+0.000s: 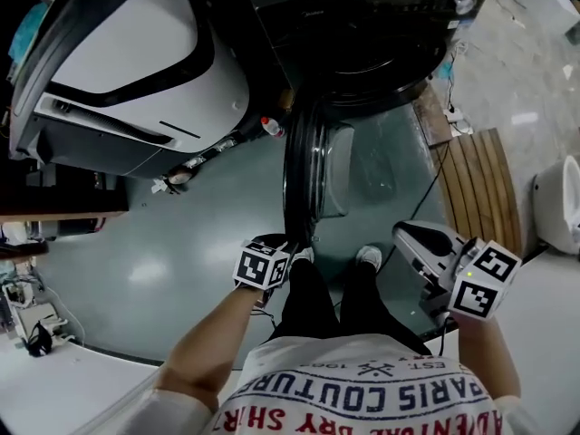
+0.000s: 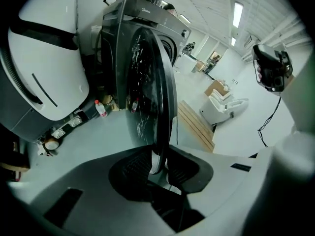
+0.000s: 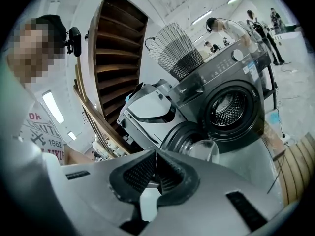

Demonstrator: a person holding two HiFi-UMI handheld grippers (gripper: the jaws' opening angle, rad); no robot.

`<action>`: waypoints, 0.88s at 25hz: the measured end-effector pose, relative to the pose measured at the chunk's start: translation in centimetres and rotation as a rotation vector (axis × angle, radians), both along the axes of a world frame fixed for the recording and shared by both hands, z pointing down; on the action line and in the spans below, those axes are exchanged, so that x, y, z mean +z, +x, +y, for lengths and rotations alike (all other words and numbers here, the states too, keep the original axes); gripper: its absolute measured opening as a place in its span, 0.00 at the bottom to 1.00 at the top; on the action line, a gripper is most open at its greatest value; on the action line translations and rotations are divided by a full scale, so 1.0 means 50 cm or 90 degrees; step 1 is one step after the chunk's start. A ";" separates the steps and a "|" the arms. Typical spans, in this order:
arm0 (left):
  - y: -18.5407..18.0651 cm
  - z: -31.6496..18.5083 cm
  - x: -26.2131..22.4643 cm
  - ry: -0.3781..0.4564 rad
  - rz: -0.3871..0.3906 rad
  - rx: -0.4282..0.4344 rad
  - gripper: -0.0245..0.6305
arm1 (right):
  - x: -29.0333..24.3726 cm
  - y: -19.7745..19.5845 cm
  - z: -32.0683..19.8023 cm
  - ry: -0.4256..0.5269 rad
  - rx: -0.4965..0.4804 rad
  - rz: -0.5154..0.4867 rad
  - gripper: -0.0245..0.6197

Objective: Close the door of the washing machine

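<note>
The dark front-loading washing machine (image 1: 362,34) stands at the top of the head view, its drum (image 3: 231,107) uncovered. Its round door (image 1: 304,170) is swung wide open and juts edge-on toward me. My left gripper (image 1: 288,246) is at the door's free edge. In the left gripper view the door's rim (image 2: 158,146) runs between that gripper's (image 2: 160,163) pads, with slim gaps on both sides, so the jaws are open around it. My right gripper (image 1: 403,236) hangs to the right, away from the door. Its (image 3: 155,154) pads meet, with nothing between them.
A big white machine (image 1: 136,71) lies to the left of the washer, with a small bottle (image 1: 270,127) and clutter at its foot. A wooden slat mat (image 1: 480,188) and a white fixture (image 1: 562,207) are on the right. A mesh basket (image 3: 179,50) sits on the washer. My feet (image 1: 367,256) stand by the door.
</note>
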State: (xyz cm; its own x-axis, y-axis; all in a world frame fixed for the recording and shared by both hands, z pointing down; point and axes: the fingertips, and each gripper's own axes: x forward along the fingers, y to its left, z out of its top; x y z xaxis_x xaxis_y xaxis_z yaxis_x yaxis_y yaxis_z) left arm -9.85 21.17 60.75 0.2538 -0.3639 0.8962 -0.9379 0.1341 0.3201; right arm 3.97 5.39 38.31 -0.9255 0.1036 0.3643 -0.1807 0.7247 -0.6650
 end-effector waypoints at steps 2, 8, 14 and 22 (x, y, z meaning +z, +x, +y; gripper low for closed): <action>0.035 -0.019 0.001 -0.009 0.011 0.010 0.22 | 0.005 0.024 -0.012 -0.004 0.013 -0.002 0.07; 0.142 -0.090 0.005 -0.026 0.058 0.010 0.26 | 0.014 0.100 -0.055 -0.013 0.057 -0.003 0.07; 0.234 -0.175 0.012 -0.026 0.105 0.005 0.28 | 0.021 0.173 -0.105 -0.015 0.101 -0.002 0.07; 0.321 -0.295 0.013 -0.027 0.148 -0.034 0.32 | 0.036 0.276 -0.163 -0.022 0.167 0.010 0.07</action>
